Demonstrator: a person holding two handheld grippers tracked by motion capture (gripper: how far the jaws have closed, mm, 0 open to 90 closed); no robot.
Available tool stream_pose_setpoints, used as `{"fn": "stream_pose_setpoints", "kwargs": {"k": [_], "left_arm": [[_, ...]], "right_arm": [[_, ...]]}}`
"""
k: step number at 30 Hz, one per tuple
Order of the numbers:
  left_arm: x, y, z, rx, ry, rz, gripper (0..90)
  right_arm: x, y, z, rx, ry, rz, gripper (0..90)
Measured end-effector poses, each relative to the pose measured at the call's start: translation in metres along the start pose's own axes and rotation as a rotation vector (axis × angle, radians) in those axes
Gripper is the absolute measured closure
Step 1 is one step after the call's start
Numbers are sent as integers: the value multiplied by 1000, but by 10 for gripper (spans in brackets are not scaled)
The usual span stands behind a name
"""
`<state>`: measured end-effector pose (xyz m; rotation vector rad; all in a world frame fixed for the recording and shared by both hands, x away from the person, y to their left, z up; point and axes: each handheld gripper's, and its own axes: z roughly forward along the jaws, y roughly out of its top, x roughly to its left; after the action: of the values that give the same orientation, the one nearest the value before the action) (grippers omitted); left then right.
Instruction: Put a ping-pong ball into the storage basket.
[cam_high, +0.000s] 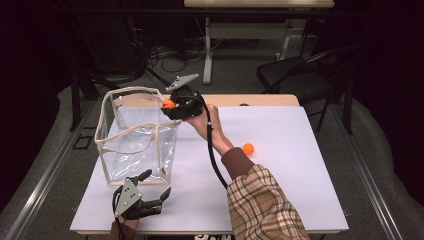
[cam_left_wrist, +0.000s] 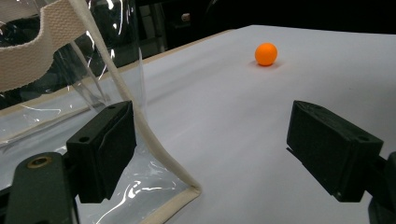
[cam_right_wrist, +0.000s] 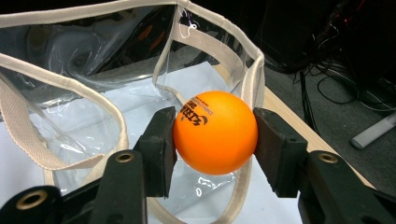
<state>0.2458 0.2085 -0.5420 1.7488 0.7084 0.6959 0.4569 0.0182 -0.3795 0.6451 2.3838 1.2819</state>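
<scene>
A clear plastic bag (cam_high: 135, 135) with cream webbing trim stands open on the white table (cam_high: 280, 200) at the left. My right gripper (cam_high: 170, 106) is shut on an orange ball (cam_high: 169, 104) at the bag's far right rim; close up, the orange ball (cam_right_wrist: 215, 131) is pinched between both pads above the bag's opening (cam_right_wrist: 93, 93). A second orange ball (cam_high: 248, 148) lies on the table right of my forearm. My left gripper (cam_high: 152, 189) stands open near the front edge, its left pad against the bag's near corner (cam_left_wrist: 177, 186), with that second ball (cam_left_wrist: 266, 54) far ahead.
A black chair (cam_high: 300, 75) and a desk's legs (cam_high: 207, 45) stand on the floor beyond the table. Cables lie on the floor at the back. A metal rail (cam_high: 45, 175) runs along the table's left side.
</scene>
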Motion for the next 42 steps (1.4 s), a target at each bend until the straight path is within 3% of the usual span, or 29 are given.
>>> {"fn": "stream_pose_setpoints", "kwargs": {"k": [19, 23, 29, 42], "left_arm": [[0, 0, 0, -2, -2, 2, 158], [0, 0, 0, -1, -2, 2, 158], [0, 0, 0, -1, -2, 2, 158], [-1, 0, 0, 1, 0, 3, 158]], "right_arm": [[1, -3, 21, 65, 35, 36, 501], [-1, -5, 22, 72, 44, 53, 437], [-7, -7, 10, 49, 43, 74, 292], [-17, -26, -25, 24, 31, 77, 166]]}}
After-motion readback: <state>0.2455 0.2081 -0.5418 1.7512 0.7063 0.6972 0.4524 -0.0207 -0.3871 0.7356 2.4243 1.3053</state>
